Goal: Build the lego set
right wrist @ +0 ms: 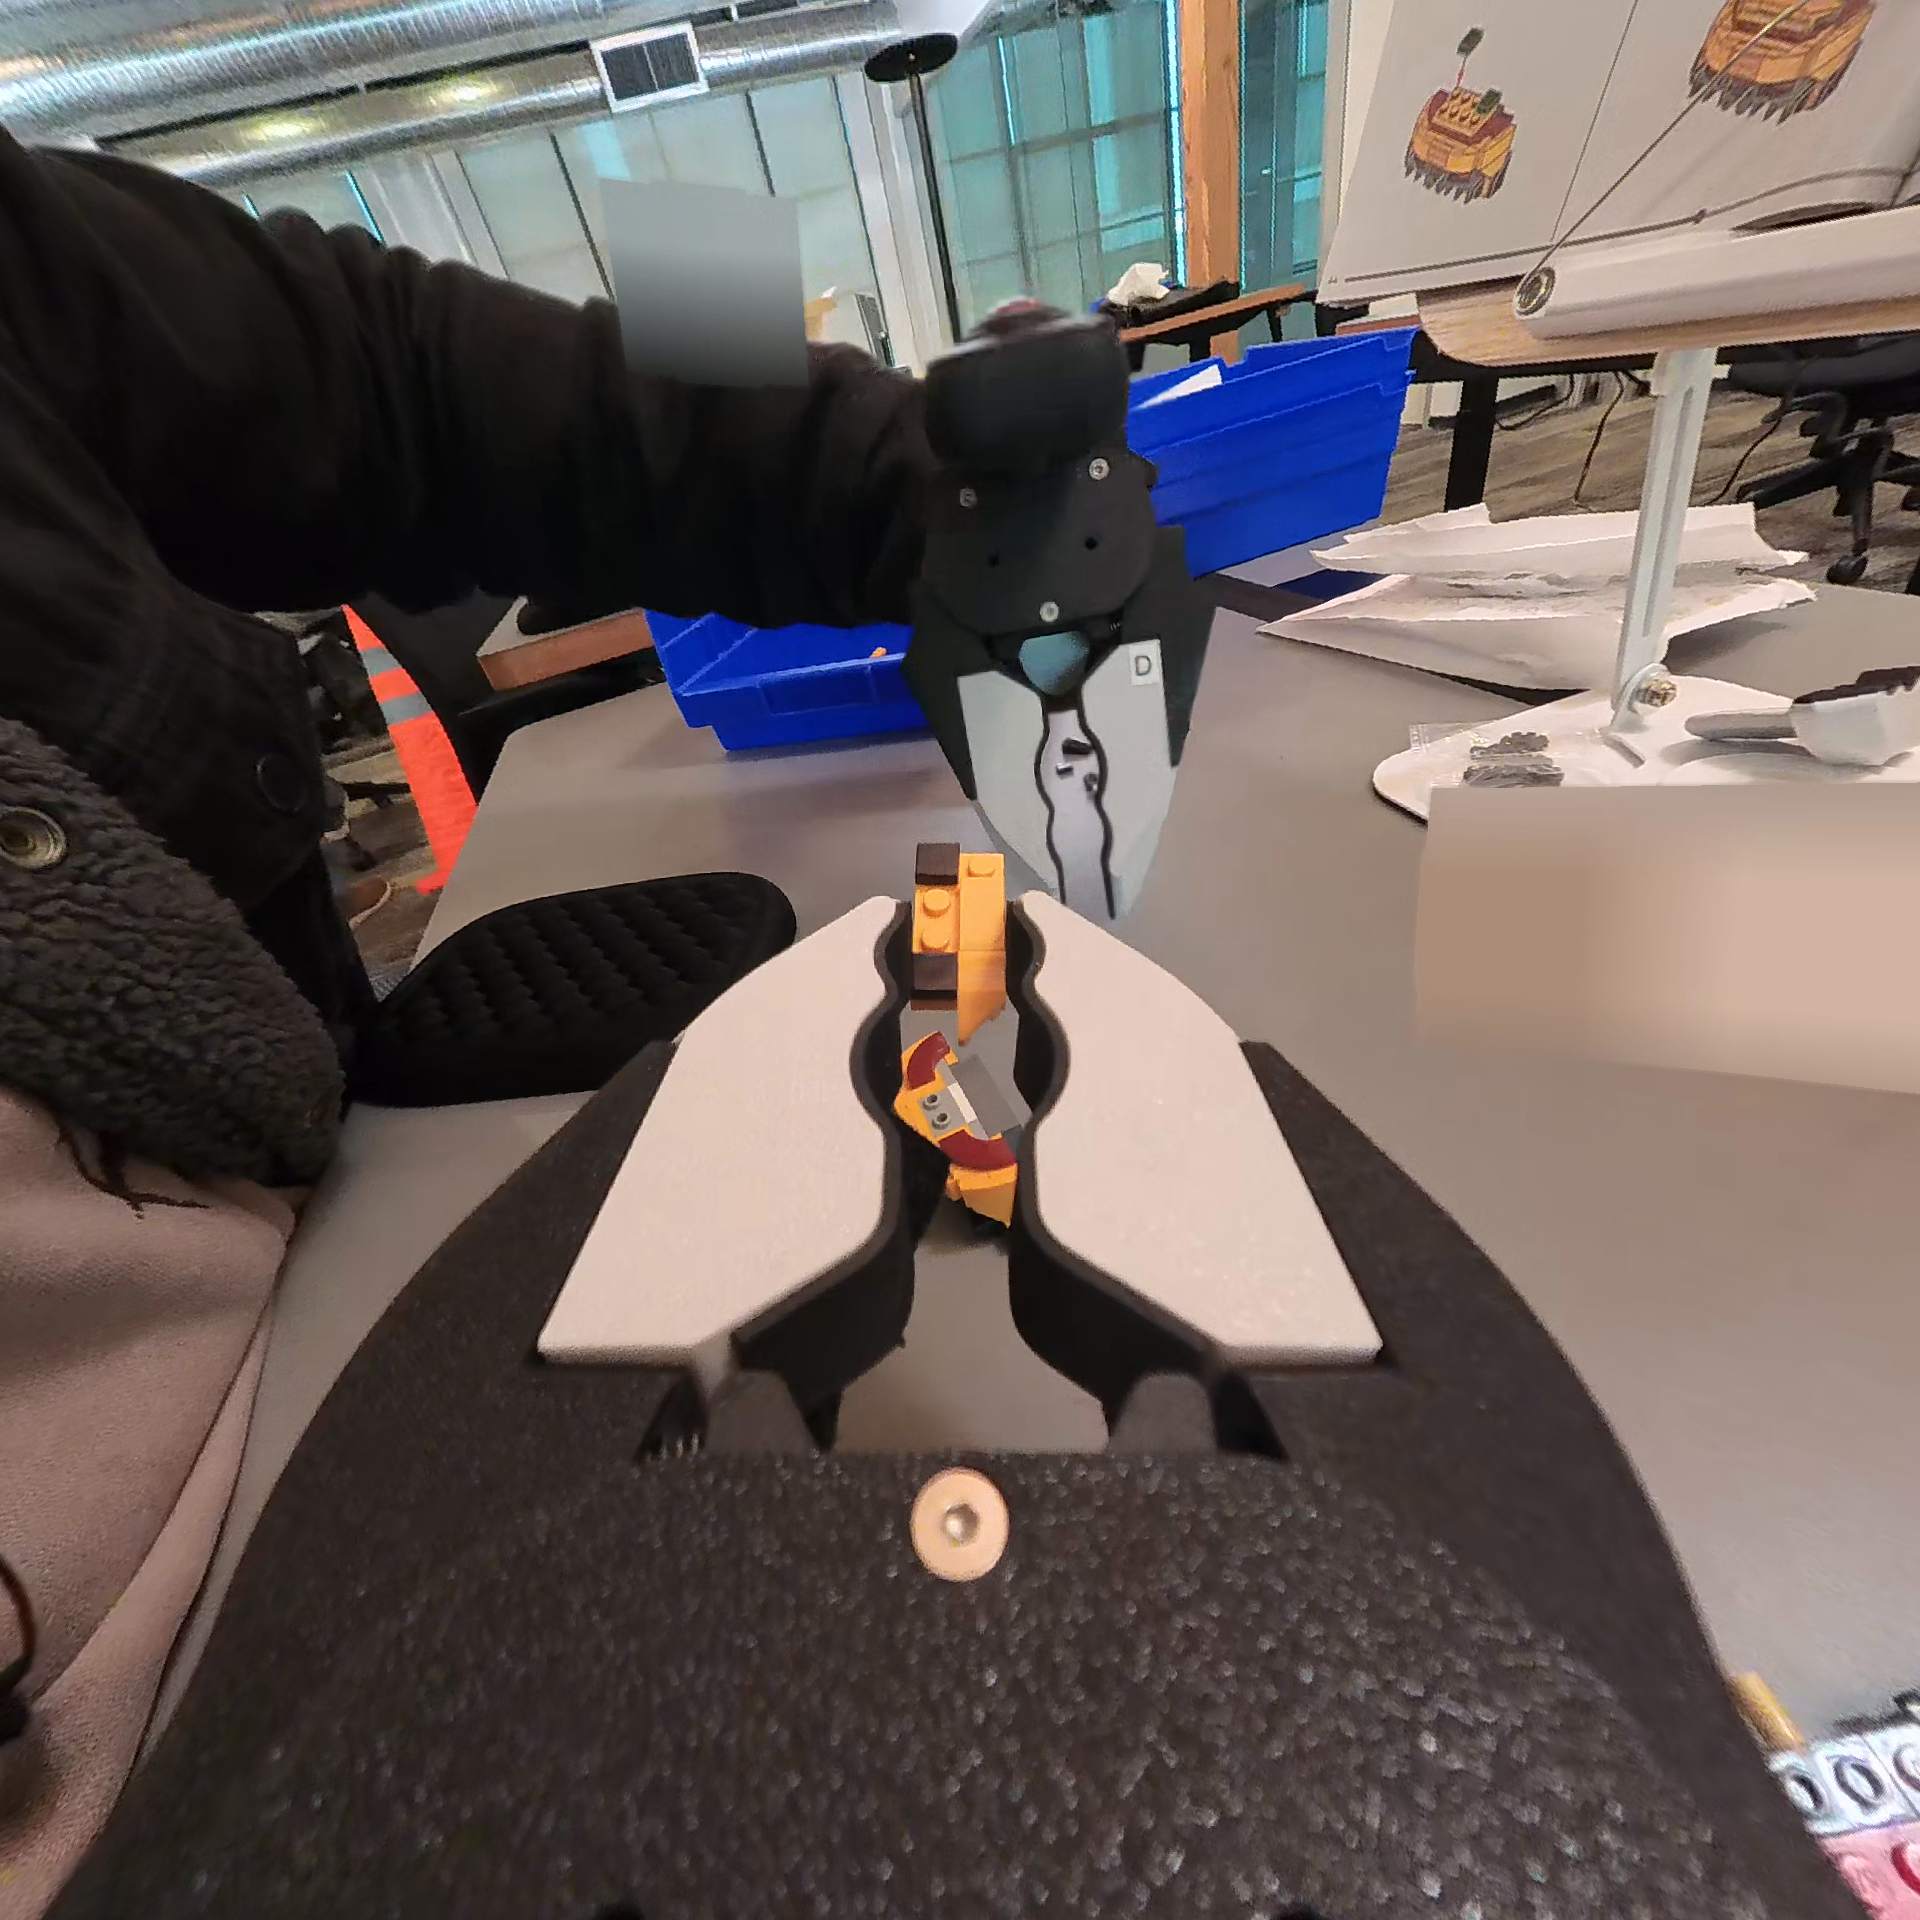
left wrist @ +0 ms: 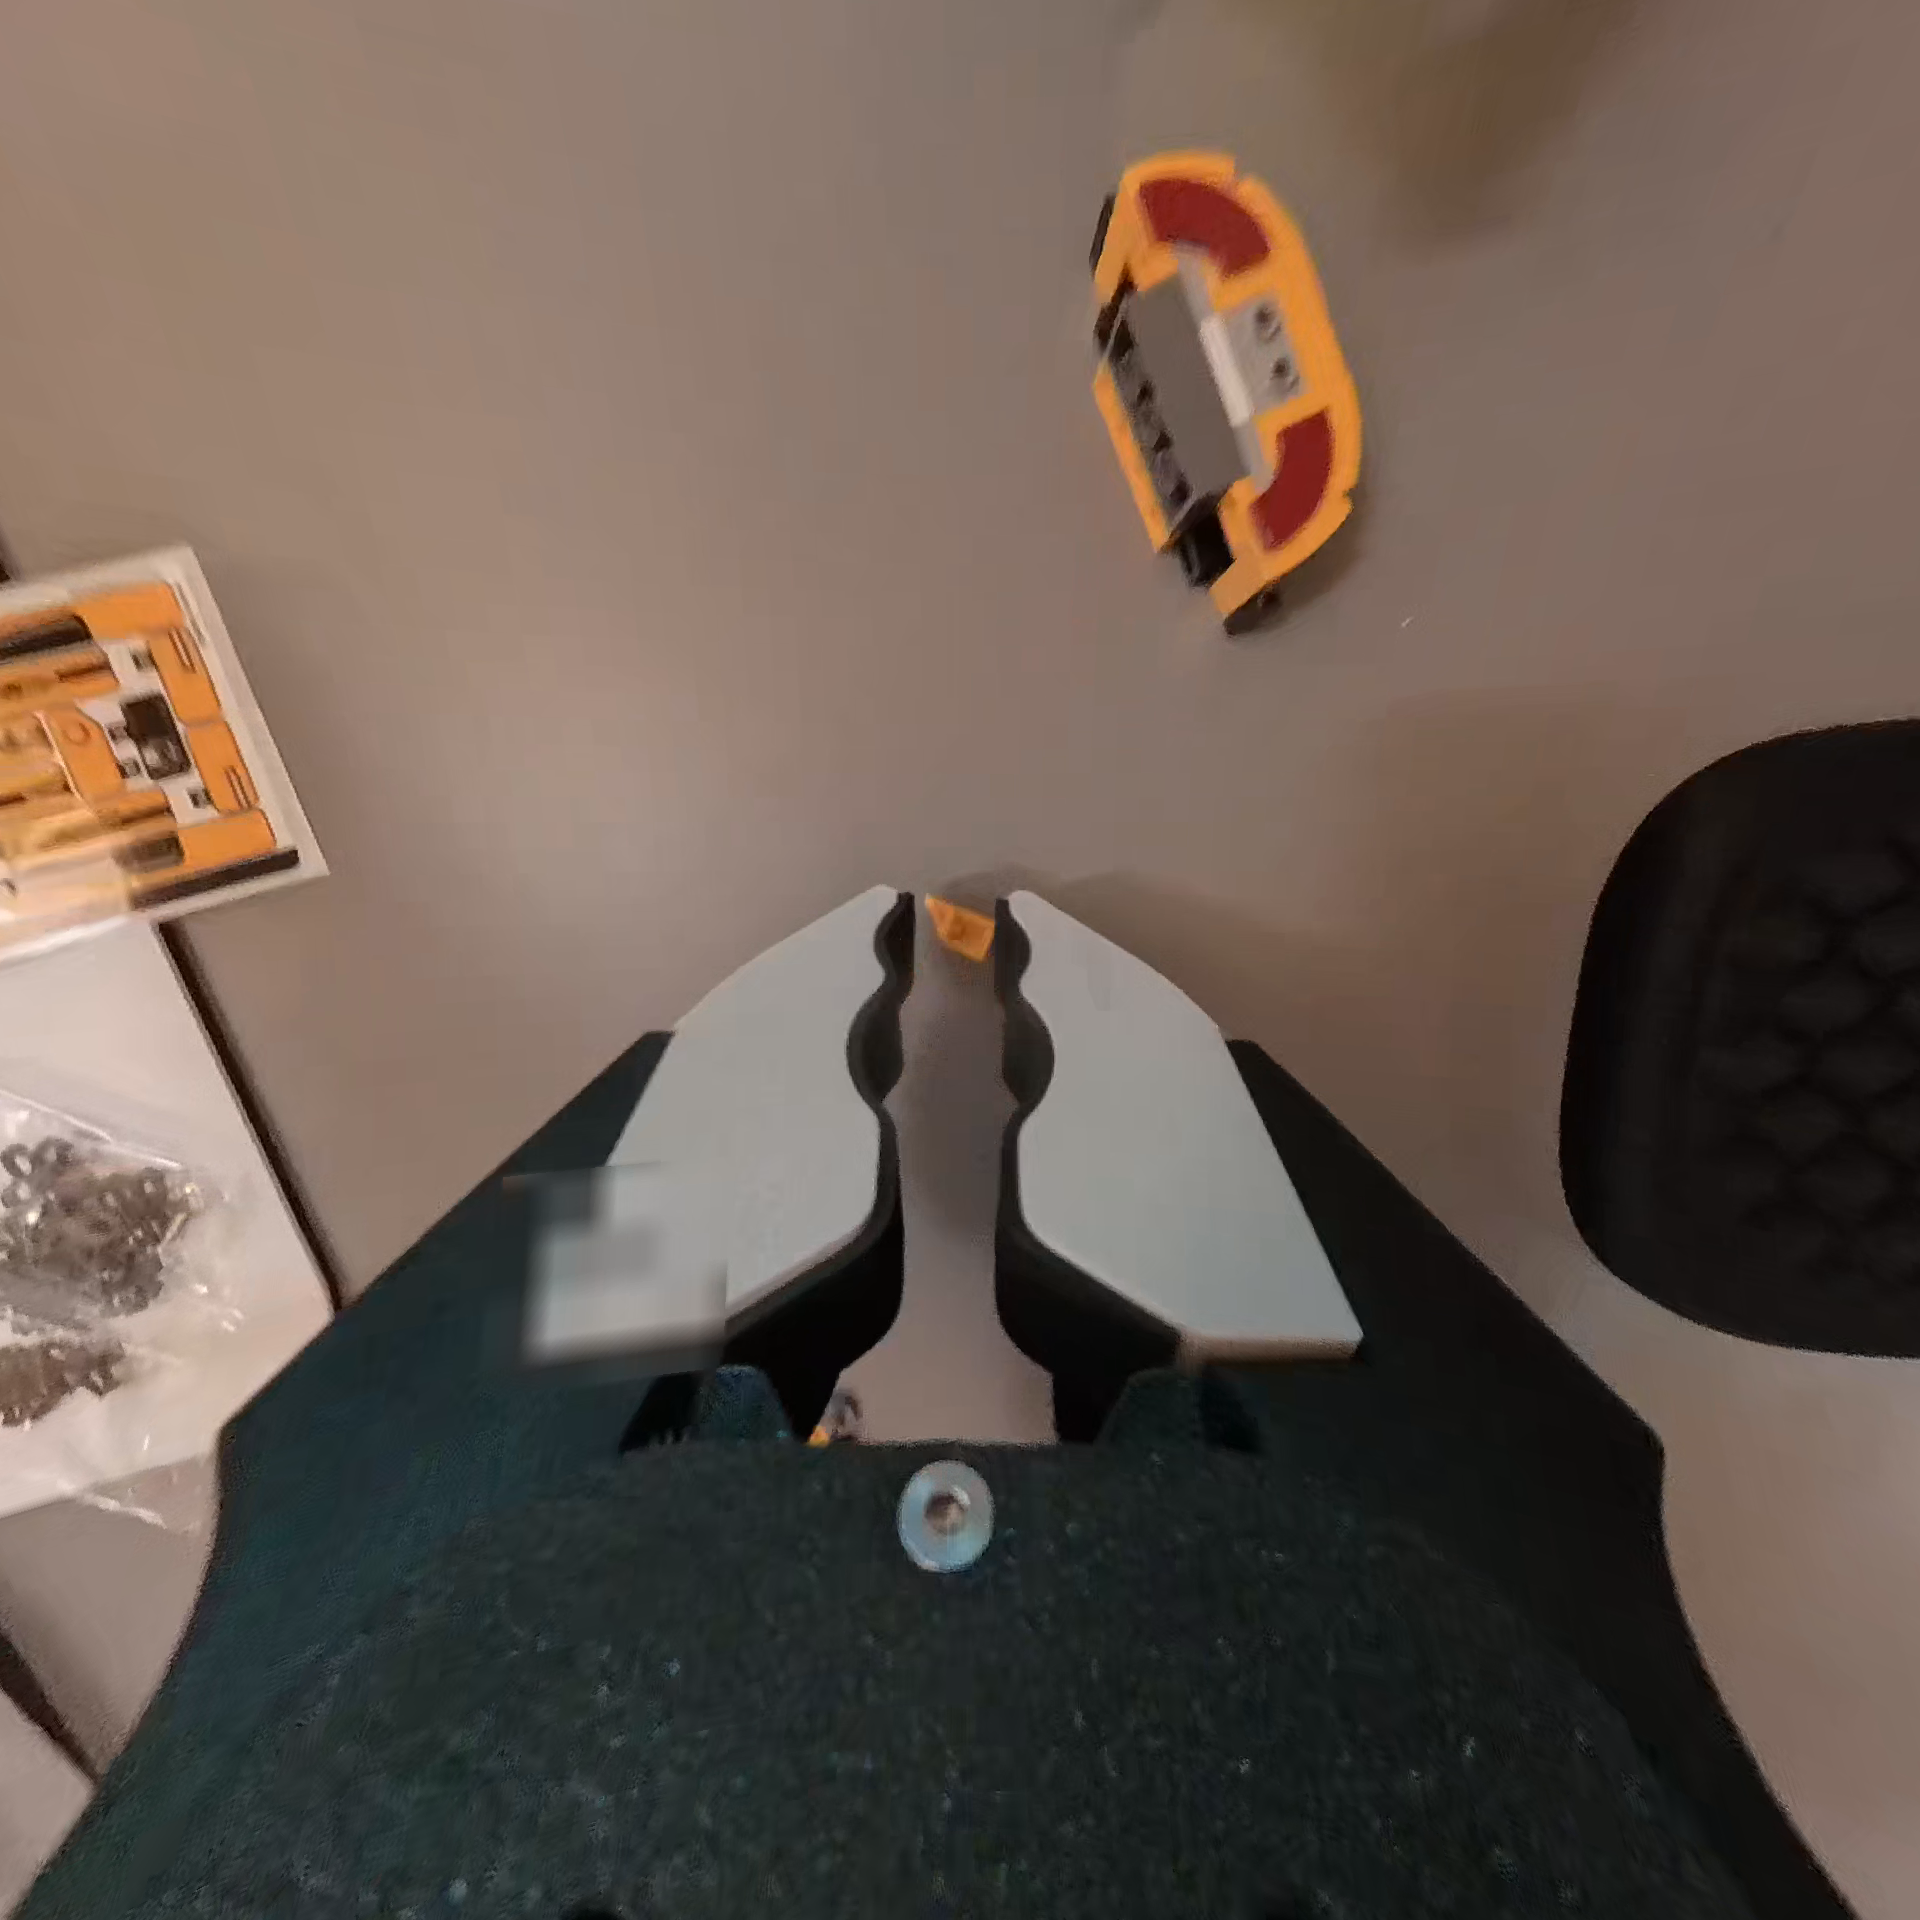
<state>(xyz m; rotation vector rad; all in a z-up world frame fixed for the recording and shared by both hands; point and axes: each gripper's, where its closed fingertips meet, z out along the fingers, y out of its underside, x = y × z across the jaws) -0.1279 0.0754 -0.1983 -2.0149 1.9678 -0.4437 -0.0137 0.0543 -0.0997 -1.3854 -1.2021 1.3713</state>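
1. A tiny orange piece [left wrist: 958, 928] is pinched at the very tips of the left gripper [left wrist: 951, 914], which is pointed down over the grey table [left wrist: 623, 416].
2. An orange and dark brown sub-build [right wrist: 961, 940] is clamped in the right gripper [right wrist: 961, 935].
3. The half-done orange, dark red and grey model [left wrist: 1226, 384] is seen lying flat on the table, well apart from the left tips.
4. A sticker sheet [left wrist: 125, 738] and a bag of small black parts [left wrist: 94, 1247] are spotted off to the left.

Left downward, right level; table [left wrist: 727, 416] shared.
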